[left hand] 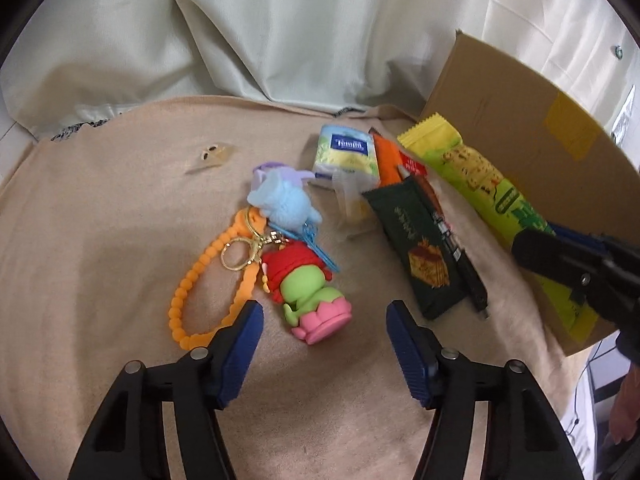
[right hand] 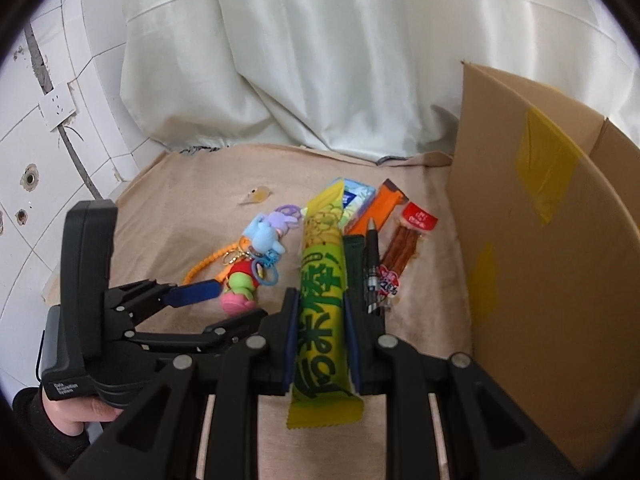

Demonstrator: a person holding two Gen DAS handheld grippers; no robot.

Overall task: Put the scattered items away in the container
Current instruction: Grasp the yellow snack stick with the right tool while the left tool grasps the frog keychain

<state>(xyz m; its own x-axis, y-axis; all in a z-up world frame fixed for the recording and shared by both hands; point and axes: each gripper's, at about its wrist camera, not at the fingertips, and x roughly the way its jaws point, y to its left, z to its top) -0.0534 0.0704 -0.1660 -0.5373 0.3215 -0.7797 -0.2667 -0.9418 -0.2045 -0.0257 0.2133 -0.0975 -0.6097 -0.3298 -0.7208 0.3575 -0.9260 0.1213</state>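
My right gripper (right hand: 320,300) is shut on a long yellow-green snack packet (right hand: 322,304) and holds it above the cloth, left of the cardboard box (right hand: 536,264); the packet also shows in the left wrist view (left hand: 488,196). My left gripper (left hand: 322,316) is open and empty, its jaws either side of a green-and-pink doll keychain (left hand: 310,294) with an orange bead strap (left hand: 208,280). A blue plush keychain (left hand: 282,202), a tissue pack (left hand: 346,150), a dark green snack packet (left hand: 420,248), a pen (left hand: 452,240) and an orange packet (left hand: 390,158) lie scattered on the cloth.
A tan cloth (left hand: 120,200) covers the table. White curtains (left hand: 280,32) hang behind. A red-labelled meat-stick packet (right hand: 406,244) lies near the box. A small clear wrapper (left hand: 210,156) lies at the back. A tiled wall with a socket (right hand: 58,110) is at the left.
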